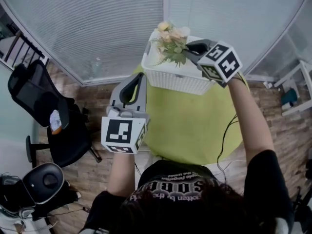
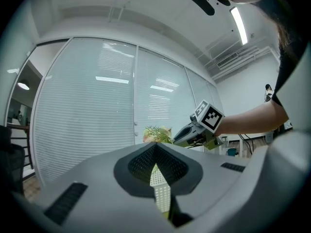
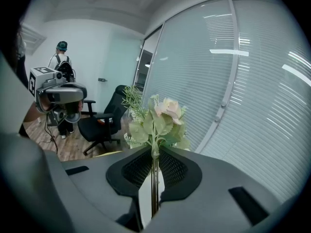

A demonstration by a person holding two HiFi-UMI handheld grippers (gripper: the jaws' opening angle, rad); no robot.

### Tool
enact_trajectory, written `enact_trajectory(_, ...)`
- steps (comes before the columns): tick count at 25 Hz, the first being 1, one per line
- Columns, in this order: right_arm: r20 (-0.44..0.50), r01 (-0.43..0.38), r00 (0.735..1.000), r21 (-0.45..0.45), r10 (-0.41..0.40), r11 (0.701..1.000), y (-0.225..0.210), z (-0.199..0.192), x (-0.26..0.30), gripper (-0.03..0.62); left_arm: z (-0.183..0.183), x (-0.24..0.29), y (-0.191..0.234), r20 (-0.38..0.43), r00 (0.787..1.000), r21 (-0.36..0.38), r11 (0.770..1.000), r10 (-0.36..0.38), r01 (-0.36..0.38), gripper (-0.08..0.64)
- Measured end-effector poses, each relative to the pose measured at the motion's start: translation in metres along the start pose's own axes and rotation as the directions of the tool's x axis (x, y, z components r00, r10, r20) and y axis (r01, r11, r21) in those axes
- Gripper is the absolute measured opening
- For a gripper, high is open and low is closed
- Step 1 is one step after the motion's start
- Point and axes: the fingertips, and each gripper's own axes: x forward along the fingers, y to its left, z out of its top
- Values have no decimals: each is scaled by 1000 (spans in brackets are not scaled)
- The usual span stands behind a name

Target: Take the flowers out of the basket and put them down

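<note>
The flowers (image 1: pixel 169 42) are a small bunch with pale pink and cream blooms and green leaves. You have them pinched by the stems in your right gripper (image 1: pixel 191 50). In the right gripper view the thin stems run straight down between the two dark pads, which press in on them from either side, and the blooms stand upright just above the jaw tips. Seen from your head, the bunch hangs over the far left corner of the basket (image 1: pixel 170 79). Whether the stem ends are clear of its rim cannot be told. The basket is white, rectangular and perforated.

Your right forearm reaches over the right side of the basket, and the marker cube is just past its right edge.

Your left gripper (image 1: pixel 139 79) is on the near left side of the basket, its tips close to the front left corner but not touching it. Its jaws are pressed together at the tips with nothing between them. Through the slit below the tips, the left gripper view shows only a strip of the basket's dotted white wall and a little green.

The basket sits at the far edge of a round yellow-green table (image 1: pixel 195 126). Beyond the basket are white blinds (image 1: pixel 97 23). Well to the left of it, a black office chair (image 1: pixel 58 126) stands on the wooden floor (image 1: pixel 105 99). In the right gripper view, a person (image 3: pixel 60 57) stands behind that chair.
</note>
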Motion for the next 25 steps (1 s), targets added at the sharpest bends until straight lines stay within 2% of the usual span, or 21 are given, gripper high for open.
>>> enact_trajectory(3,31,-41,999,-26,42,999,18,11,-8,61,10,2,3,4,1000,-6,1000,15,-15,2)
enact_trajectory(6,59,-72,995,-44,75,996,60,14,-6,61,4,-17,12,22,999,-7,1000,26,-26,2)
enact_trajectory(9,69,-96,993,-46,99,994,95,9,0,61,-2,-33,17,29,999,-10,999,33,-33,2)
enact_trajectory(14,56,-134,989,-64,138,989,126,-5,12,61,-6,-42,19,31,999,-32,999,36,-35,2)
enact_trajectory(19,20,-189,982,-56,190,980,161,-38,31,63,-13,-50,15,10,999,-45,998,38,-37,2)
enact_trajectory(25,-31,-250,968,27,250,968,194,-95,65,63,-31,-56,13,-12,1000,-38,999,27,-28,2)
